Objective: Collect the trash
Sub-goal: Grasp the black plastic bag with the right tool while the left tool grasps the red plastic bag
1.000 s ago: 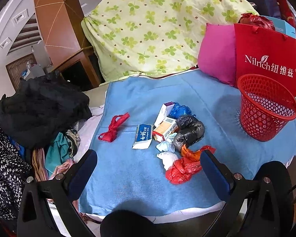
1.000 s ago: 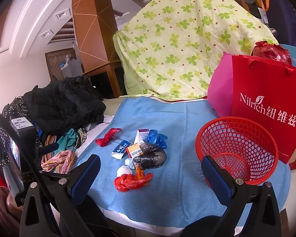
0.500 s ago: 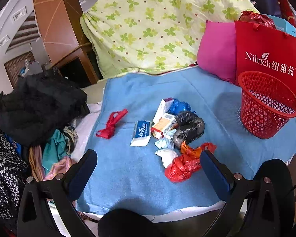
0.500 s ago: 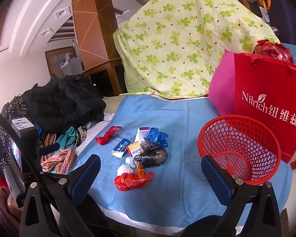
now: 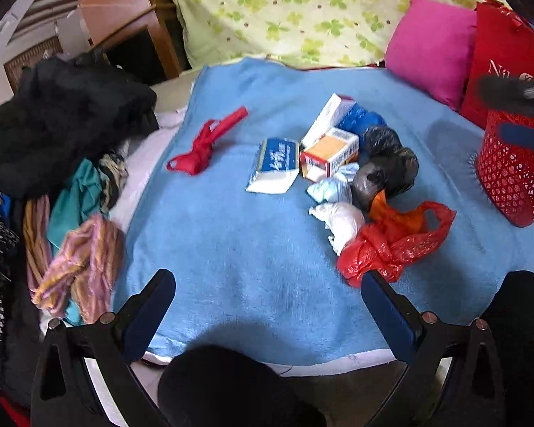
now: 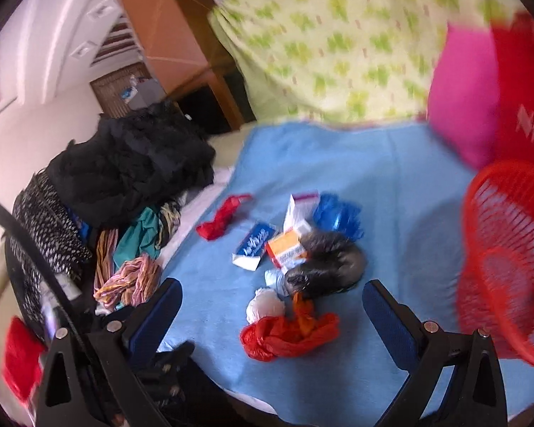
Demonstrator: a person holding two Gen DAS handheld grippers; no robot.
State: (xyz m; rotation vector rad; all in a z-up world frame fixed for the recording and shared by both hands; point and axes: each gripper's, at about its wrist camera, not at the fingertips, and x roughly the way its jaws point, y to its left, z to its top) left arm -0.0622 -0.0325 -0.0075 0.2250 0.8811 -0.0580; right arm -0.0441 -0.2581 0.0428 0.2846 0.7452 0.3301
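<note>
Both grippers have dropped closer to the litter. Left gripper (image 5: 267,306) gapes empty; right gripper (image 6: 272,315), jaws just narrowing slightly, is also wide and empty. Just ahead of both lies the red plastic bag (image 5: 391,245): light, limp, slippery, so pinch its bunched knot. Farther right stands the red basket (image 5: 512,174).

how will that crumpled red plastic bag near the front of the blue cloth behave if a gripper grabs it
The red plastic bag looks thin and crumpled, so it will probably flop and compress instead of keeping its shape. It seems light for its bulk. Its glossy film may slip, and its loose handle loop could drag the orange scrap lying against it.
</note>
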